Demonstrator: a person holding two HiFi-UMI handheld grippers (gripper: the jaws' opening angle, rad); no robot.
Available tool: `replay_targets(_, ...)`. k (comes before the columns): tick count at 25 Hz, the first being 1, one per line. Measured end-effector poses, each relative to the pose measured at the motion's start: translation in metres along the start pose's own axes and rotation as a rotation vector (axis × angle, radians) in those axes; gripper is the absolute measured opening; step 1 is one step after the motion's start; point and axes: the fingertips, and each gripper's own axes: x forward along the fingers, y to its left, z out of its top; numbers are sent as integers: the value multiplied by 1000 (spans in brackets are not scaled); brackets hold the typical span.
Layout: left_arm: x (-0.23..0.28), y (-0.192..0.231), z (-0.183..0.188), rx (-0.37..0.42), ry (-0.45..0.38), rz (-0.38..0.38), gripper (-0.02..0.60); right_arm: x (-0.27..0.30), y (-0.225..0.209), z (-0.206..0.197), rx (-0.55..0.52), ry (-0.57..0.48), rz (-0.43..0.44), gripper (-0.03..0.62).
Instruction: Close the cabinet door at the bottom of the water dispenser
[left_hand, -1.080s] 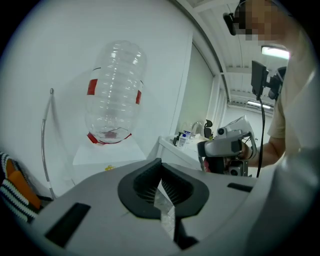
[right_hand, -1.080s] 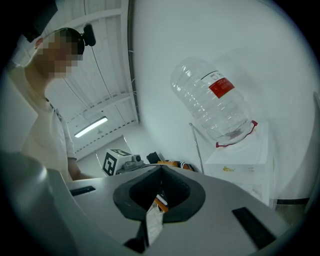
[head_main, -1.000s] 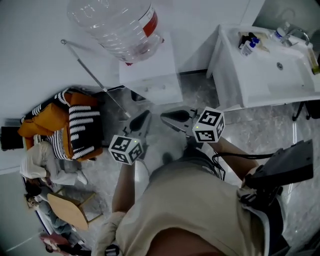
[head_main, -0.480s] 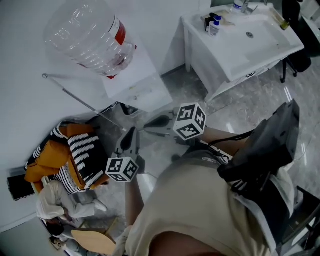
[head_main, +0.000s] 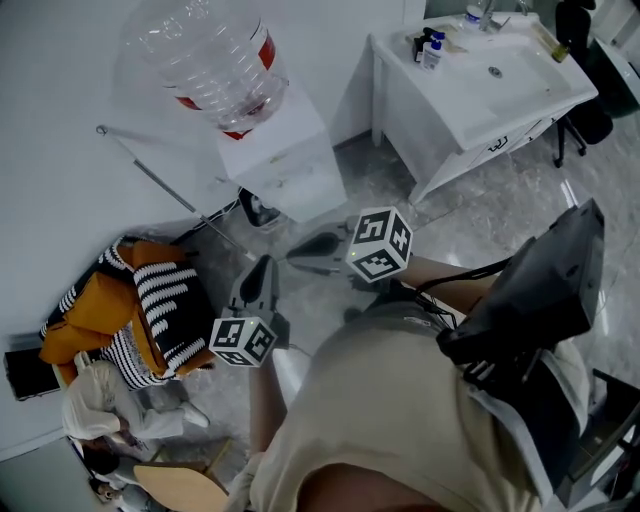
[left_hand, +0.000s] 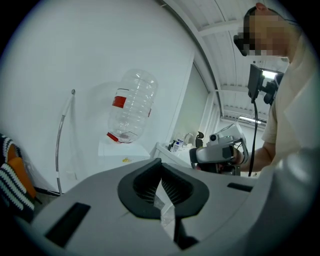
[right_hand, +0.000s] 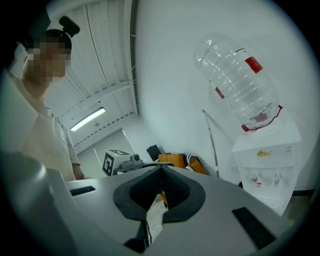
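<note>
Cabinet door: low at the foot of the water dispenser (head_main: 275, 160), far and left of centre. It is hidden from above except for a dark gap (head_main: 260, 210). It is probably light, stiff and hinged, best pushed at its free edge. Striped cushions (head_main: 150, 300) lie left. The left gripper (head_main: 262, 270) and right gripper (head_main: 300, 250) are both clenched on nothing, near the dispenser. The marbled floor (head_main: 470, 240) looks glossy, and a white sink unit (head_main: 480, 90) stands far right.

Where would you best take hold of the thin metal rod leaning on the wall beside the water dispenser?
Grip the rod on its bare mid-shaft, coming from the room side with the jaws across it. It is slim and leans against the wall, so only its front is free, and the dispenser stands near its foot.
</note>
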Motion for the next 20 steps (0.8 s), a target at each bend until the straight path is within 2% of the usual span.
replay_targets(9, -51, 3, -5, 8, -57, -30, -6, 28, 35, -9, -27, -33, -40, 15)
replay_targets(20, -82, -4, -11, 27, -95, -85, -6, 38, 59, -24, -42, -54, -88, 15)
